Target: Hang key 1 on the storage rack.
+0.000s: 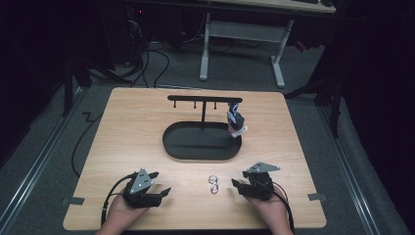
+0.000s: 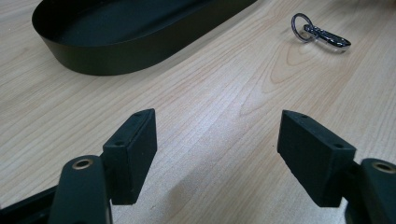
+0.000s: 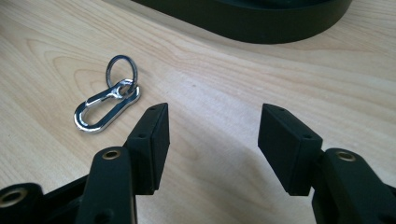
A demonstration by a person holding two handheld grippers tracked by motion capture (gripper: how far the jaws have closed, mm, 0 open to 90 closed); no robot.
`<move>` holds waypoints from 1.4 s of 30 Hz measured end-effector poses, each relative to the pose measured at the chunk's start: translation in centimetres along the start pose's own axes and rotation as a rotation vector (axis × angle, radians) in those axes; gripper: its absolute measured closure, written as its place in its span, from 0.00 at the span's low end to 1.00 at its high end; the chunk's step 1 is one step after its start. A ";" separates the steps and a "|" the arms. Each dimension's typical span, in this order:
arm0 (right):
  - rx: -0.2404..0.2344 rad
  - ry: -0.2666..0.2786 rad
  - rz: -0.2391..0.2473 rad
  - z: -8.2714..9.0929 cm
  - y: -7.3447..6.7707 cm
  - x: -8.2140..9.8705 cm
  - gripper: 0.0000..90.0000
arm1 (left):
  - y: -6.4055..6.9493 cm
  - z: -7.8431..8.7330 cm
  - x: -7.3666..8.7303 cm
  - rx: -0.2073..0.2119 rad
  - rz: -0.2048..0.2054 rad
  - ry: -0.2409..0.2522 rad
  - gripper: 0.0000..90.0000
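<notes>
A silver carabiner clip with a key ring (image 1: 214, 184) lies flat on the wooden table (image 1: 122, 132), between the two grippers. The clip (image 3: 108, 101) is just left of my right gripper's jaws, and the clip (image 2: 320, 34) sits far off to the upper right of my left gripper's. My left gripper (image 1: 162, 184) rests open near the front edge, nothing between its fingers. My right gripper (image 1: 236, 181) is open too, a short way right of the clip. Behind stands a black oval tray (image 1: 169, 147) with a T-shaped hanger rack (image 1: 203, 99); a small dark charm (image 1: 235, 120) hangs from its right end.
The tray's wall (image 2: 140, 60) rises ahead of the left gripper, and the same tray's wall (image 3: 261, 23) crosses the top of the right gripper view. Cables run on the floor beyond the table, and a white-legged desk (image 1: 242, 34) stands at the back.
</notes>
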State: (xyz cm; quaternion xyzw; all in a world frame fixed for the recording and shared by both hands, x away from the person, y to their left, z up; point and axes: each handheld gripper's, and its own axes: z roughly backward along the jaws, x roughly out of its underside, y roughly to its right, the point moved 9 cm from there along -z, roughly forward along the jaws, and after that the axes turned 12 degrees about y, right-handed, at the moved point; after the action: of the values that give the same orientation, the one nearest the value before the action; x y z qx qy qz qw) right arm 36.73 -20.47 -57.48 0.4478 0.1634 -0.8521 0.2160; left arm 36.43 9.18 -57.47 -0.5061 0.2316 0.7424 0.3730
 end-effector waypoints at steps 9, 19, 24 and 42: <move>-0.092 0.024 0.023 -0.4 -2.6 0.8 0.50 | 0.2 -0.3 0.1 -0.003 -0.013 -0.011 0.33; -0.142 0.035 0.128 -3.2 -7.3 -0.6 0.51 | -0.3 2.0 1.2 -0.047 0.002 -0.021 0.33; -0.083 0.003 0.182 -4.2 -7.3 -0.5 0.72 | -1.0 3.3 1.4 -0.074 0.025 -0.008 0.33; 0.044 0.008 0.117 1.3 0.7 2.2 0.93 | 0.2 1.2 0.2 -0.006 -0.009 -0.001 0.33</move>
State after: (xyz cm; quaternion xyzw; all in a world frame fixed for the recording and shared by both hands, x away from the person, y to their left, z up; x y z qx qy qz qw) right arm 35.05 -22.18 -58.61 0.4645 0.1190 -0.8396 0.2552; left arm 35.52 9.95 -57.19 -0.5081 0.2268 0.7415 0.3750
